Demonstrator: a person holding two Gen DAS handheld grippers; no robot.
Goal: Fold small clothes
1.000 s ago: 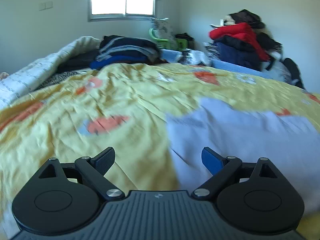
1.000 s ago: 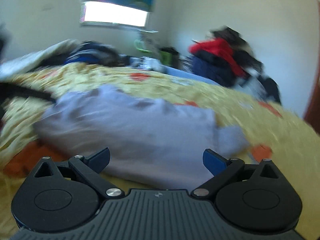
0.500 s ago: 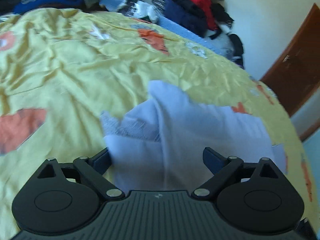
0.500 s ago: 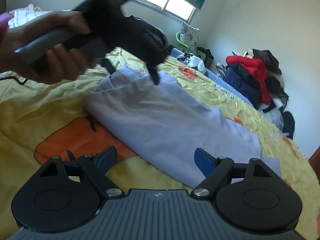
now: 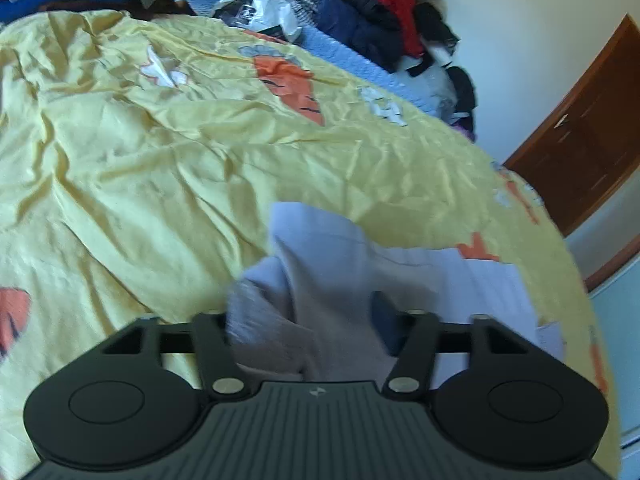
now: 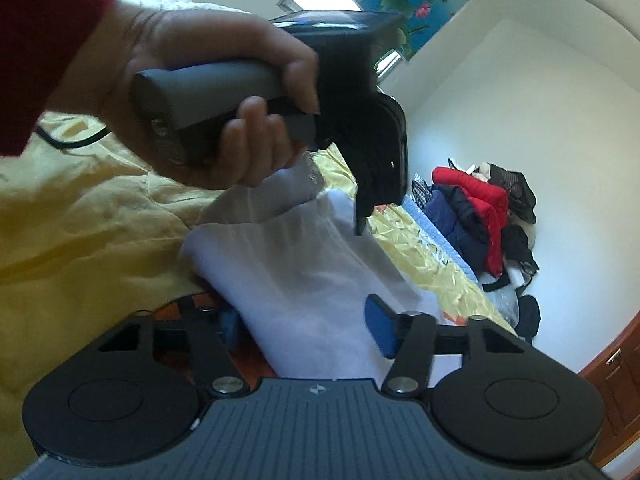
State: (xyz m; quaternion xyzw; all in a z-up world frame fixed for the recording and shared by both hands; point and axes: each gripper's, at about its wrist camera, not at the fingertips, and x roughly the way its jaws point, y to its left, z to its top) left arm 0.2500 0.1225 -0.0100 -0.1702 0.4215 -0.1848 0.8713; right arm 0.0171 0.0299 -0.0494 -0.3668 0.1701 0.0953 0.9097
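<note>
Left black two-finger gripper (image 5: 304,320) and right one (image 6: 306,326), jaws just closing, each pinch an end of the pale lavender cotton garment (image 6: 304,280) on the yellow carrot-print bedsheet (image 5: 160,160), likely to lift and fold it.

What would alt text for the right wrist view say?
A pale lilac garment lies on a yellow bedsheet between the right gripper's closing jaws. Above, a hand holds the left gripper over the same cloth.

Lavender garment (image 5: 400,272) on yellow bedspread (image 5: 160,160)
</note>
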